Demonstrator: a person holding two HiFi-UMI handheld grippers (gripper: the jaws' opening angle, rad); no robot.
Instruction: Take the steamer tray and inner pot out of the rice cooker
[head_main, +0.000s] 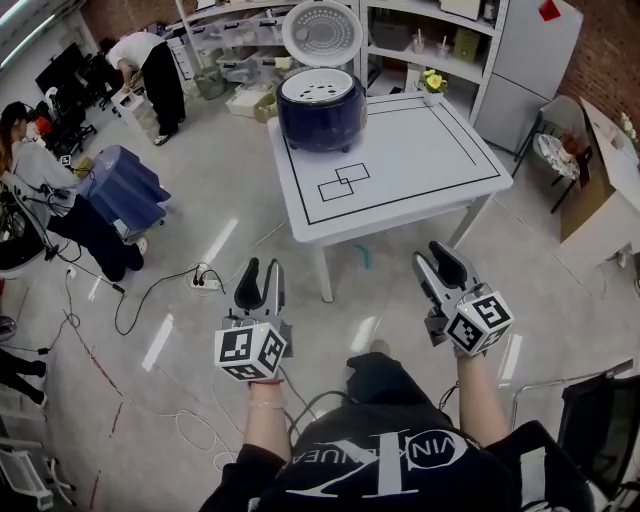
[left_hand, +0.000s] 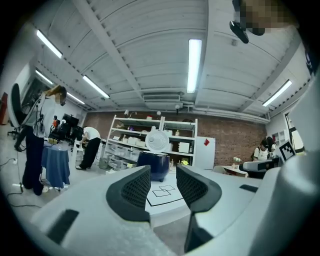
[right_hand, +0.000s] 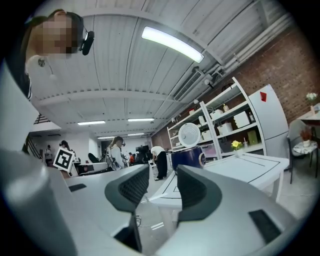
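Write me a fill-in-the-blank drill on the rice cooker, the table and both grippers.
1. The rice cooker on the white table has its lid standing ____.
2. The cooker's body is dark ____.
3. The left gripper and the right gripper each have ____ between their parted jaws.
Missing words: open; blue; nothing.
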